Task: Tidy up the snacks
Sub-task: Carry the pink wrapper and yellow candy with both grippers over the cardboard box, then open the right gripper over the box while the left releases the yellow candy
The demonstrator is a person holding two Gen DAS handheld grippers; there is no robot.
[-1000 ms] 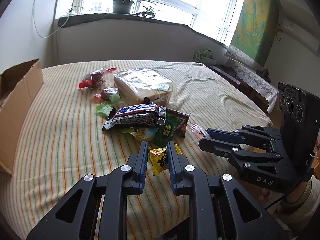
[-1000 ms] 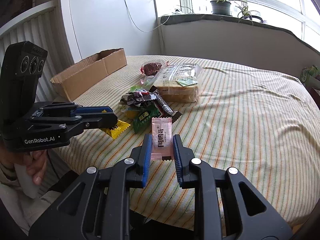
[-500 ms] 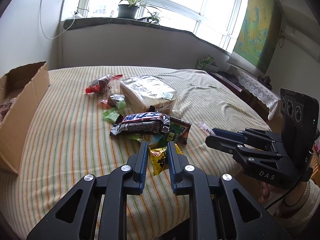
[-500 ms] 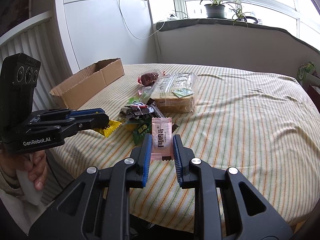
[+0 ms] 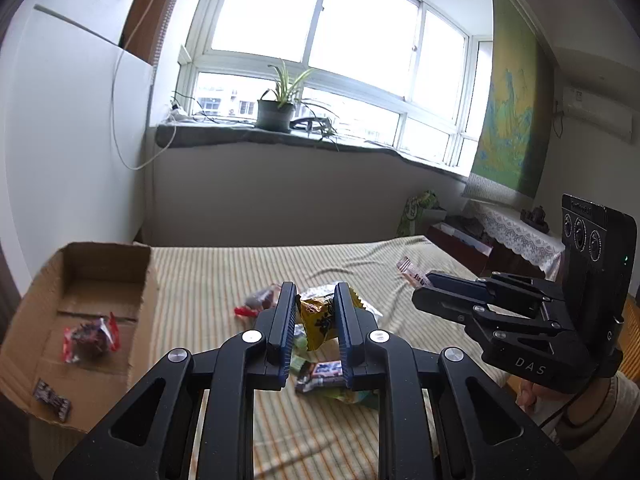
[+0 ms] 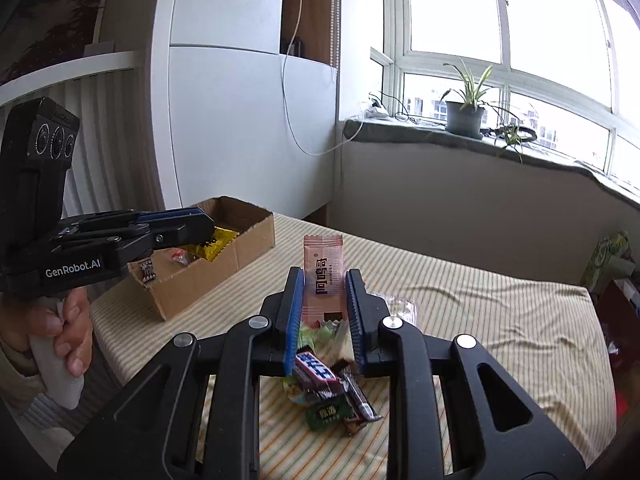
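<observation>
On striped tablecloth [image 5: 224, 276]: cardboard box [image 5: 80, 320].

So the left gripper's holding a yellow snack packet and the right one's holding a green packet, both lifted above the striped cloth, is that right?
Not quite. The right gripper holds a pink packet, not a green one, as the right wrist view shows. The left gripper does hold the yellow snack packet, both above the striped cloth.

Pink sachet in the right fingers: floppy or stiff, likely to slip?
The pink sachet stands upright above the right gripper unsupported, so it is probably fairly stiff and light. Its glossy film may be slippery. It is pinched only by its edges, so a jolt could twist it.
</observation>
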